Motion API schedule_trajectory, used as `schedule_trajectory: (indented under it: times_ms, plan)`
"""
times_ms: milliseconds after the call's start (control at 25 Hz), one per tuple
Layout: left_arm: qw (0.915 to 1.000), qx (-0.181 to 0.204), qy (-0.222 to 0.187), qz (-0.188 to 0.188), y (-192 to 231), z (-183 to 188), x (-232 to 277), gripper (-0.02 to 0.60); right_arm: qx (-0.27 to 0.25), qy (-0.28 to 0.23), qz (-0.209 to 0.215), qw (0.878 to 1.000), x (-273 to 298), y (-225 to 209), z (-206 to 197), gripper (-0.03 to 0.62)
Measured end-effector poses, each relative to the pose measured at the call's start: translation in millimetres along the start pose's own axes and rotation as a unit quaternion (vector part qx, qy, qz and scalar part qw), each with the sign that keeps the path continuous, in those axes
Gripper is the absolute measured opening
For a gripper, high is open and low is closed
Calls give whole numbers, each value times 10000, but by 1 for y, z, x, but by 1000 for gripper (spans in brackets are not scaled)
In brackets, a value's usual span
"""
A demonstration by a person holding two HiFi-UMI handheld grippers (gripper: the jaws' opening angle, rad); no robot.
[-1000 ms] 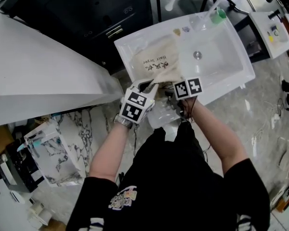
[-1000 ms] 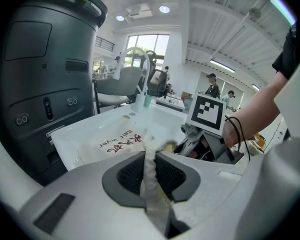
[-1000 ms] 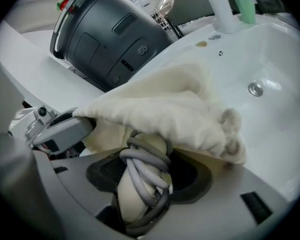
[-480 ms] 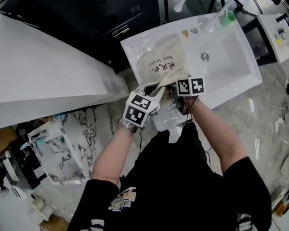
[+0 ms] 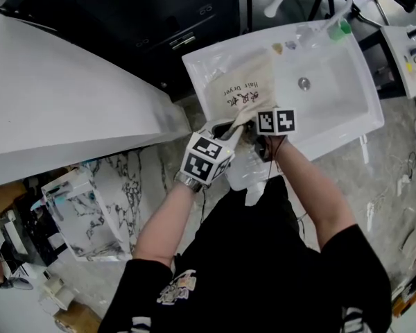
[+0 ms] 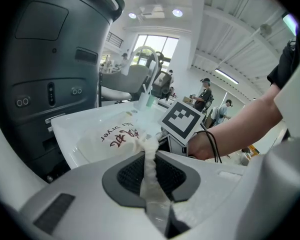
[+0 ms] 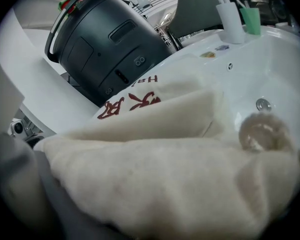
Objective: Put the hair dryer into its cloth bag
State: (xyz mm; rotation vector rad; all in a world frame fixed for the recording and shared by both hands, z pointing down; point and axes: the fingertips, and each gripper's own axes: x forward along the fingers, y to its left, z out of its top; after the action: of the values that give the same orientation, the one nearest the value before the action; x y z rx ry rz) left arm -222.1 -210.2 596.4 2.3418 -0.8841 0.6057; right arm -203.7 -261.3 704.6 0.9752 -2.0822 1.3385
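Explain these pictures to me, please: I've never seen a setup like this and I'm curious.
A person stands over a white sink and holds a two-jaw gripper in each hand. One picture comes from a camera on the person's head, looking down. The other two come from cameras riding on the grippers. A cream cloth bag printed "Hair Dryer" lies on the sink. The left gripper pinches a strip of the bag's edge. The right gripper is at the bag too, but cloth fills its view, so its grip is unclear.

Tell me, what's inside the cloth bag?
Only cloth shows. The cloth bag lies on the white sink, its edge pinched by the left gripper. Fabric fills the right gripper view, so whatever is inside is covered.
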Motion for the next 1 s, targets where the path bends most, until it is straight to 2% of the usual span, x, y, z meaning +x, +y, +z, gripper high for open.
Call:
schedule_trajectory:
  times_ms: [320, 560, 680, 760, 1000]
  plan:
    - [9999, -117, 13, 29, 3, -5, 3, 43, -114, 25, -83, 9999, 4, -5, -3, 238]
    - [9999, -150, 51, 68, 2, -9, 4, 44, -528, 144, -288, 9981, 7, -8, -7, 245]
    - [9998, -144, 49, 105, 0, -10, 5, 46, -490, 171, -220, 9984, 5, -7, -10, 263]
    - [9998, -133, 39, 139, 0, -10, 5, 48, -467, 169, -137, 9987, 3, -5, -11, 301]
    - [9996, -121, 9, 256, 2, -10, 3, 60, -486, 204, -20, 9986, -6, 1, -14, 360]
